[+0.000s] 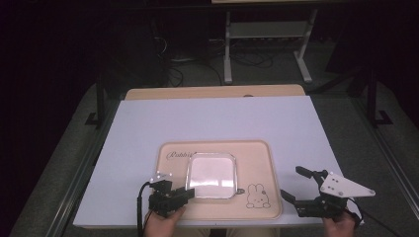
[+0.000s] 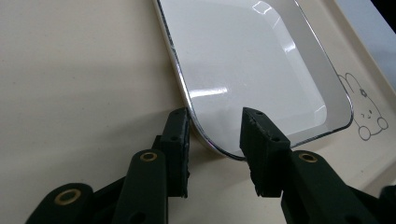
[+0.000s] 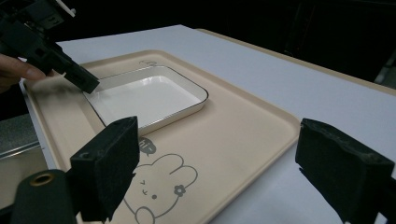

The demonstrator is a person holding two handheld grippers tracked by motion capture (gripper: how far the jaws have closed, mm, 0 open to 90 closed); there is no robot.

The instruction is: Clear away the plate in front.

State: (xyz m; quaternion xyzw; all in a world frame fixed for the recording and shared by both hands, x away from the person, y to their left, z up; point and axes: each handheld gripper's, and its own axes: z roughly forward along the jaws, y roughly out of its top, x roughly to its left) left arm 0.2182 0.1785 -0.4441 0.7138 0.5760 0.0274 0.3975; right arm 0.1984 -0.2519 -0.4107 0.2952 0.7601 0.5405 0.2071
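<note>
a glossy white dish (image 2: 252, 65) with a shiny metallic rim sits on a smooth matt beige plastic tray (image 1: 257, 163).

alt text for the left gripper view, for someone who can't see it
The left gripper has its two black jaws open around the near corner of a white square dish, one jaw outside the rim and one over the dish's inside. The dish sits on a beige tray with a rabbit drawing at the right.
</note>
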